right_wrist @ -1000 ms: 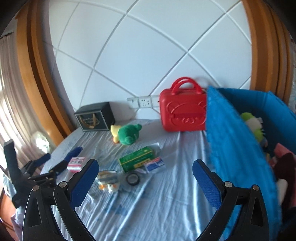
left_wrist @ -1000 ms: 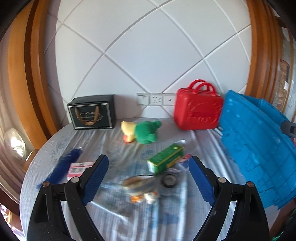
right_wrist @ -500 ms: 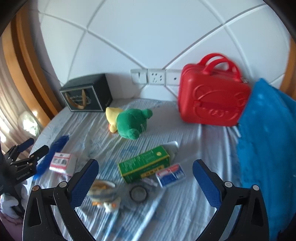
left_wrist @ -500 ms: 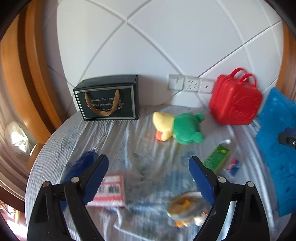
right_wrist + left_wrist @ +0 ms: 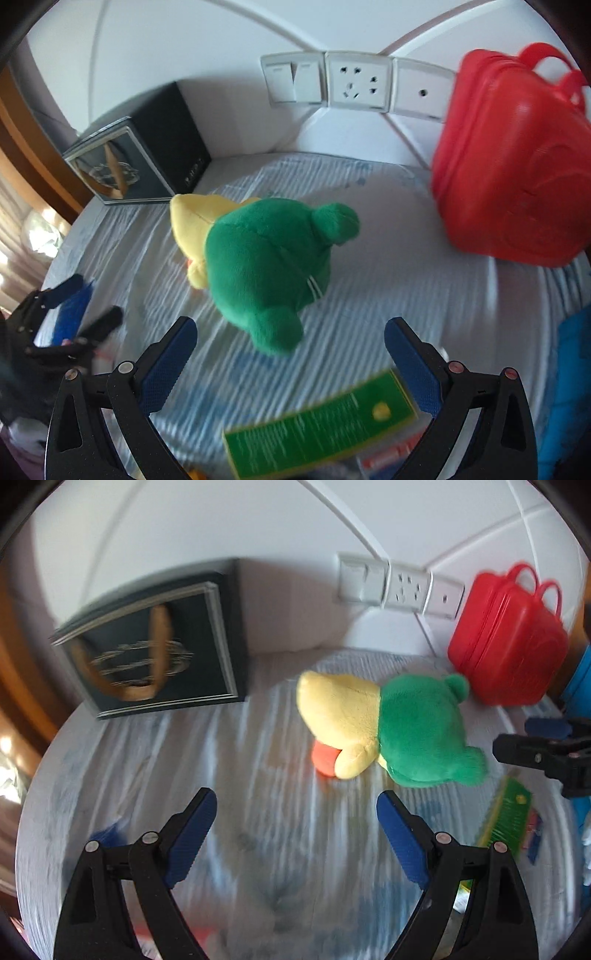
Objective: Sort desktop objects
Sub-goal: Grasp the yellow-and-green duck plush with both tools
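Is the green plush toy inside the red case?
No, the green plush toy lies on the tablecloth, beside the closed red case.

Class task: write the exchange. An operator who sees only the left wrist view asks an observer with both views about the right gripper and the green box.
Operator: In my view the right gripper shows only side-on at the edge. Are its fingers open?
Observer: Yes. The right wrist view shows them wide apart, with nothing pinched between them.
Operator: Where is the green box from there?
Observer: It lies flat just ahead of that gripper, low between the two fingers in the picture, nearer than the plush toy.
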The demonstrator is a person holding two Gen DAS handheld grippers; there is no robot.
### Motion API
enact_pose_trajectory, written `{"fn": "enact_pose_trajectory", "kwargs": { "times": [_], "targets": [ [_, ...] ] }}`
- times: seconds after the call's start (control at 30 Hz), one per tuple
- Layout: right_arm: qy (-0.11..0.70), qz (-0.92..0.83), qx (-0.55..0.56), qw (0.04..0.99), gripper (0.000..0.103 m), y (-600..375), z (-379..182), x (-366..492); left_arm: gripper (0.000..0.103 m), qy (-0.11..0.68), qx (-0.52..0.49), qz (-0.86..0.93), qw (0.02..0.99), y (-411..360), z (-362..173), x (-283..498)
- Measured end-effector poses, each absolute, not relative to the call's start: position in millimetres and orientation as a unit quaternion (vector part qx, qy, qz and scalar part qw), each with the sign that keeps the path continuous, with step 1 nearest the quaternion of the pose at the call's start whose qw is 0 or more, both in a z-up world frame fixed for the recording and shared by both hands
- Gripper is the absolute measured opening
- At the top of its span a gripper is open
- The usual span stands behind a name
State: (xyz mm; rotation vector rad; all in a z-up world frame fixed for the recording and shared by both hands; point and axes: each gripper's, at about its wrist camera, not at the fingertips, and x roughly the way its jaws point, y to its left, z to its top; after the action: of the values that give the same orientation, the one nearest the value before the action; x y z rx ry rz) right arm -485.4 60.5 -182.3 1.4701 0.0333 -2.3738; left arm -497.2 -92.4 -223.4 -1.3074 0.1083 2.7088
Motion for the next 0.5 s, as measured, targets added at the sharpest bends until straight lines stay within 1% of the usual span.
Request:
{"fn": "enact_pose_trajectory", "kwargs": {
  "times": [0.17,0.27,0.4,0.43,0.47,0.5],
  "targets": [
    [0.022,-0.82,0.539,0.189,0.103,36,-211,-514,0.089,0.04,-0.457,0.883,0.1,-70,-269,-538],
    [0.036,-0.813,0.552,0.183,0.103,27,-230,-526,0.089,0.037,-0.459,0.88,0.112,-61,-284,-556],
    [0.027,-0.804,0.563,0.19,0.103,24,-251,-544,0.088,0.044,-0.468,0.876,0.11,-53,-299,-579],
    [0.031,-0.805,0.561,0.189,0.102,23,-255,-546,0.076,0.046,-0.467,0.875,0.119,-51,-303,-582],
    [0.029,-0.807,0.557,0.195,0.097,23,-256,-546,0.053,0.043,-0.466,0.874,0.129,-49,-303,-582],
    [0.027,-0.806,0.555,0.206,0.095,23,-256,-545,0.049,0.039,-0.47,0.871,0.136,-47,-304,-581]
  ]
}}
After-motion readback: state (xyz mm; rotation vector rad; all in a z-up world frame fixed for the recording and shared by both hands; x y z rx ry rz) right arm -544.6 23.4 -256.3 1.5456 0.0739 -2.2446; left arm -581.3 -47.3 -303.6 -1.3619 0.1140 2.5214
